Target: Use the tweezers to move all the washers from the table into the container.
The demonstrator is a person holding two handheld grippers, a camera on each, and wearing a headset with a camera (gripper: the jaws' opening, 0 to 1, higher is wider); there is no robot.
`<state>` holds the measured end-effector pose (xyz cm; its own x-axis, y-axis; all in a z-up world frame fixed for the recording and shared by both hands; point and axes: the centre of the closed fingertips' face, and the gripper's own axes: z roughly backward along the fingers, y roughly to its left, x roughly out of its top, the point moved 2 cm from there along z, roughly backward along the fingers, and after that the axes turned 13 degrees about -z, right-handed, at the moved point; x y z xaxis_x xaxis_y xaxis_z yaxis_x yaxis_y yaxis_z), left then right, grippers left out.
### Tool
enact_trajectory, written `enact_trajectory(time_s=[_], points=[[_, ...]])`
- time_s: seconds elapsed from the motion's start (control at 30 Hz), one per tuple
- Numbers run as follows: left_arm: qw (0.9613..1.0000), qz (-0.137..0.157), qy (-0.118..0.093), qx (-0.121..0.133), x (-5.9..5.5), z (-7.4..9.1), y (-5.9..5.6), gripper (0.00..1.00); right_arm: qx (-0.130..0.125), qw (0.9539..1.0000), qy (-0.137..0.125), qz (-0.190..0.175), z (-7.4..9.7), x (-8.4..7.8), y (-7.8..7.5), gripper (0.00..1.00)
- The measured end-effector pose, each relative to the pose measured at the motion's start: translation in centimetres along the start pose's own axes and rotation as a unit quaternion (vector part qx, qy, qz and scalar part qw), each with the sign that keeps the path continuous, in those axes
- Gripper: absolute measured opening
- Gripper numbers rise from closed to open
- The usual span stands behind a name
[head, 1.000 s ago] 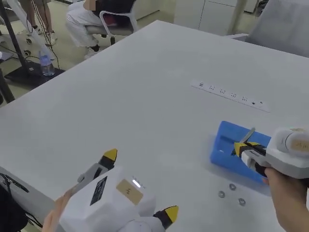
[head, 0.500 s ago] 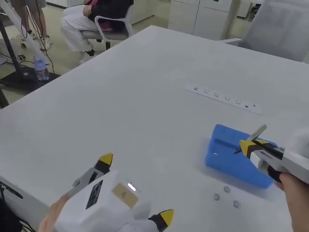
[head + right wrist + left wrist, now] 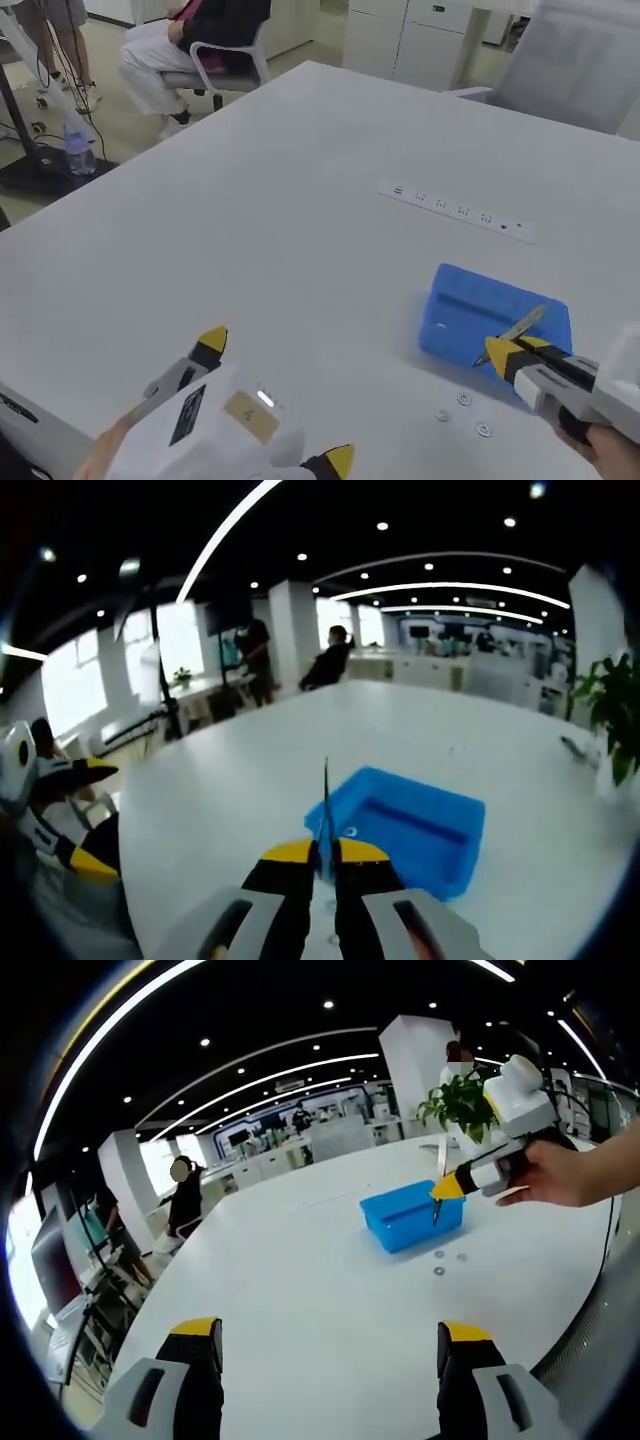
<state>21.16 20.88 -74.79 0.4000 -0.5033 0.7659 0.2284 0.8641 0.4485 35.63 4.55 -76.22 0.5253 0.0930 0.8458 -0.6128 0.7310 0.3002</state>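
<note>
Right claw point(image 3: 503, 352) has its yellow-tipped jaws pinched almost together on the tweezers point(image 3: 522, 326), whose thin silver shaft sticks out past the tips and hangs over the near edge of the blue container point(image 3: 432, 332). In the right gripper view the same claw point(image 3: 325, 852) shows only a sliver of gap around the tweezers point(image 3: 325, 798), which point at the open container point(image 3: 440, 865) just ahead. Whether the tweezer tips carry anything is too small to tell. A small pale ring point(image 3: 350, 832) lies inside the container near its closest corner, though I cannot say for sure that it is a washer. Three washers point(image 3: 463, 400) lie flat on the desk point(image 3: 300, 220) just beside the container, on the side nearest the person, close together but apart from one another; the left gripper view shows them as small rings point(image 3: 438, 1271) in front of the blue box. A hand point(image 3: 555, 1175) grips the right claw's white body. Left claw point(image 3: 272, 400) sits low at the near edge of the desk, well apart from the container, its jaws spread wide with nothing between them. Further back, a white power strip point(image 3: 455, 210) lies flat on the desk. Beyond the desk's far corner a person point(image 3: 190, 30) sits on a chair point(image 3: 232, 58), and a water bottle point(image 3: 76, 148) stands on the floor.
</note>
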Motion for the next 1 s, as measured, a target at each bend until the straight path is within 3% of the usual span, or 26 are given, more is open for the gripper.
enact_trajectory(time_s=[0.3,0.57,1.0], points=[[1.0,0.0,0.002,0.001,-0.1,0.0,0.0,0.9,0.016,0.9991,0.038,0.005,-0.6,-3.6,0.6,0.03],[1.0,0.001,0.003,0.001,-0.1,0.0,0.0,0.9,0.02,0.9984,0.053,-0.005,-1.4,-4.6,0.9,0.04],[1.0,-0.002,0.005,0.0,-0.2,-0.1,0.0,0.9,0.014,0.9986,0.048,0.017,-1.0,-4.9,1.3,0.04]])
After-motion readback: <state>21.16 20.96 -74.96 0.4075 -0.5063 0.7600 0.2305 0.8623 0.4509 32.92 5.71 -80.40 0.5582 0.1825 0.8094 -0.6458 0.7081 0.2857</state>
